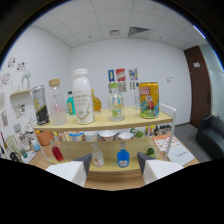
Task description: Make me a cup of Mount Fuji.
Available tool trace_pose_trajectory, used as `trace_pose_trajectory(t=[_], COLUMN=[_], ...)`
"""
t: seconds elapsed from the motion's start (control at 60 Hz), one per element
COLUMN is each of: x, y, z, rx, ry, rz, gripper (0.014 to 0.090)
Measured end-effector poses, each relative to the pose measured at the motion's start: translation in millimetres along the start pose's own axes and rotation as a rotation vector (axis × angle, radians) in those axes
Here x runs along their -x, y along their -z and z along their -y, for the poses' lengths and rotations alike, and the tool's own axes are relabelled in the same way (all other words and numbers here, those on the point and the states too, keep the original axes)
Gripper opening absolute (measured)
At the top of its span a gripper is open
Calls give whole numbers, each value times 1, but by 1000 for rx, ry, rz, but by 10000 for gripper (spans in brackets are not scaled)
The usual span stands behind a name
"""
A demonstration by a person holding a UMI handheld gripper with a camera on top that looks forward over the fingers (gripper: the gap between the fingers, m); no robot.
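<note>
My gripper is open, its two pale fingers spread apart with nothing held between them. Beyond them stands a wooden shelf rack. Its top board carries a dark can, a clear cork-lidded bottle, a small teal bottle, a tall white bottle, a clear bottle with a green label and a yellow can. White cups line the middle board. On the lower board, just past the fingertips, are a small clear bottle and a blue bottle.
An orange cup and a red bottle sit at the rack's left side, a green ball at its right. A white side shelf stands to the left. A dark door and a dark chair are off to the right.
</note>
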Motion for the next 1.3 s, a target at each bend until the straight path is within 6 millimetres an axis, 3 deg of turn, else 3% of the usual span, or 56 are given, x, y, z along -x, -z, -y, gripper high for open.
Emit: trace_pose_trajectory(t=[0.133, 0.3, 0.417, 0.5, 0.533, 0.75, 0.867, 0.933, 1.017, 1.083, 1.2, 1.3], x=[-20, -33, -37, -31, -32, -27, -26, -23, -27, -33, -40, -44], y=[-51, -108, -130, -135, -135, -123, -90, -67, -46, -37, -35, -38], z=[-20, -58, -68, -68, -65, -60, -39, -38, -62, -97, -159, -191], rx=[23, 86, 103, 104, 92, 87, 53, 45, 78, 134, 221, 270], ry=[2, 30, 44, 39, 40, 74, 74, 42, 43, 33, -2, 112], rz=[-11, -31, -40, -20, -23, -6, -10, -1, -10, -27, -57, -91], gripper=[835, 722, 534, 428, 379, 364, 363, 362, 361, 361, 361, 361])
